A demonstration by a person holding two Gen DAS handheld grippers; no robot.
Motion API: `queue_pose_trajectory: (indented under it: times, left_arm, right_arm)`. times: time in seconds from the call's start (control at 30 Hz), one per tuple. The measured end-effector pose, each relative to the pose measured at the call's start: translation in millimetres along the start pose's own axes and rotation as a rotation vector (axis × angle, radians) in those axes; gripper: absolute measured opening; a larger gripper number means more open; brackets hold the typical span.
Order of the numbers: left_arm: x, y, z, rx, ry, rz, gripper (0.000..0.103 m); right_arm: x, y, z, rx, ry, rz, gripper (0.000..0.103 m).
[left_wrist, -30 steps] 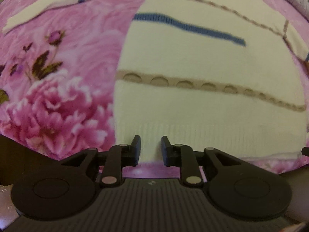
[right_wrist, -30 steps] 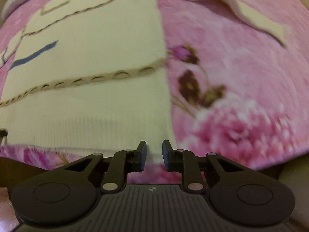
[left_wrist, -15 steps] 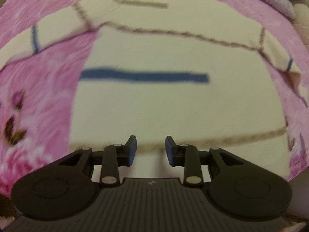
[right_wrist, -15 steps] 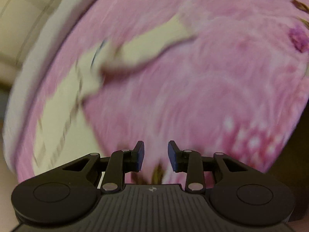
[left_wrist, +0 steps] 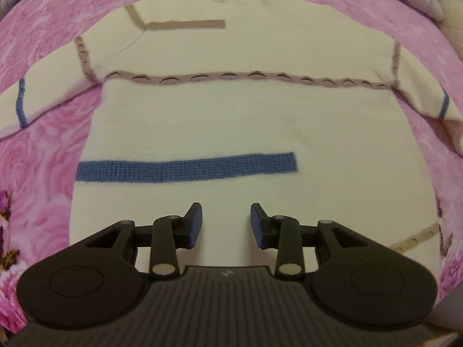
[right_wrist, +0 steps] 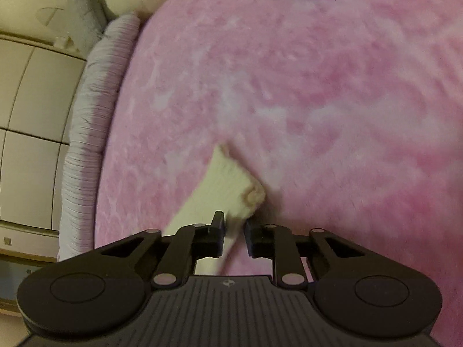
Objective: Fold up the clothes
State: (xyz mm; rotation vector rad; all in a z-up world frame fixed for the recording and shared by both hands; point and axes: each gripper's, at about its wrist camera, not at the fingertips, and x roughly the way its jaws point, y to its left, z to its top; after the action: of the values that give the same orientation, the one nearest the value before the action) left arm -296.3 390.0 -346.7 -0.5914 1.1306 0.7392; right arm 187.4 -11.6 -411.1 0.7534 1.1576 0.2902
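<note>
The cream knitted sweater (left_wrist: 231,121) is soft, matt wool-like cloth, with a visibly ribbed blue knit band (left_wrist: 185,167) and beige woven trim (left_wrist: 246,76). Beneath it the pink floral blanket (left_wrist: 58,23) on the bed looks plush and fuzzy. The left gripper (left_wrist: 225,225) is matt black plastic with a ridged body and small dull metal pins; the right gripper (right_wrist: 234,237) looks the same. On the far left, a ribbed grey cloth cushion (right_wrist: 86,110) and smooth cream cabinet panels (right_wrist: 31,115).

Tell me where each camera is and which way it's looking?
Left wrist: sits on the left gripper, looking forward and down across the cream sweater spread on the pink blanket; only its open fingers show.
Right wrist: sits on the right gripper, looking along the sleeve end over the blanket toward pillows.
Shared: sweater and blanket.
</note>
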Motion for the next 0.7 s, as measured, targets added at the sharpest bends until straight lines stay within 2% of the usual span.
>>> queue_pose_trajectory:
  times: [0.23,0.3,0.33,0.37,0.4,0.43,0.57,0.63,0.67,0.7]
  left_arm:
    - [3.4,9.6,-1.3,-0.025,0.023,-0.006,0.032]
    - [5.1,10.7,-5.8,-0.03,0.034,-0.005,0.032]
    - [4.5,11.5,-8.3,-0.034,0.033,-0.008,0.032]
    - [3.9,12.3,-10.8,-0.038,0.033,-0.01,0.033]
    - [4.7,13.4,-12.7,-0.047,0.038,-0.011,0.033]
    - [5.5,14.5,-14.6,-0.055,0.043,-0.012,0.033]
    - [6.8,16.6,-15.4,-0.059,0.036,-0.013,0.033]
    - [5.8,19.7,-13.2,-0.059,0.02,-0.005,0.036]
    - [5.7,22.1,-12.0,-0.061,0.015,0.001,0.036]
    - [6.1,25.2,-10.7,-0.064,0.013,0.006,0.036]
  right_arm:
    - [-18.0,-9.3,26.0,-0.018,-0.096,-0.069,0.021]
    - [-23.1,-12.0,33.4,-0.023,-0.123,-0.088,0.024]
    - [-23.8,-13.2,33.0,-0.004,-0.097,-0.06,0.027]
    - [-25.6,-11.9,28.1,0.011,-0.064,-0.022,0.036]
    - [-27.5,-9.3,21.0,0.014,-0.047,0.002,0.051]
    - [-29.1,-6.5,13.6,0.015,-0.036,0.022,0.054]
    - [-4.9,-4.8,-4.5,0.051,0.036,0.022,0.054]
    - [5.9,-6.1,-4.6,0.065,0.017,0.045,0.054]
    - [11.9,-2.1,-2.8,0.053,0.011,0.068,0.047]
    - [17.8,4.5,-1.8,0.033,0.021,0.079,0.022]
